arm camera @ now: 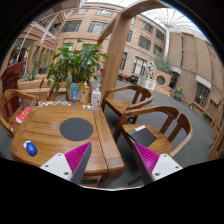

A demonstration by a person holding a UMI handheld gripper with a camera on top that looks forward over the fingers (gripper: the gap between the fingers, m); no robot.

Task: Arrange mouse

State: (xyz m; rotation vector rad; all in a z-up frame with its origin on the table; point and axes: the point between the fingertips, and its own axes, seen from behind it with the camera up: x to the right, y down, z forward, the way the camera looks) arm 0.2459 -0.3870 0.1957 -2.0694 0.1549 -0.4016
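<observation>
The approach step appears to be in hand: nothing has yet been picked up, and the mouse (31, 148), a small blue one, is seen lying on the wooden table (55, 135), to the near left of the round dark mouse pad (75, 128) and apart from it. The pad is judged to be the place where the mouse belongs, though this is only inferred from the task. The next move is likely to call for the gripper (112, 158) to be swung leftward and lowered over the mouse.

The gripper is held wide apart, with nothing between its fingers and nothing touched. Its left pad (77, 156) hangs over the table's near edge, just short of the mouse pad. Beyond the mouse pad, a potted plant (75, 65) and bottles (90, 96) are seen on the table.
</observation>
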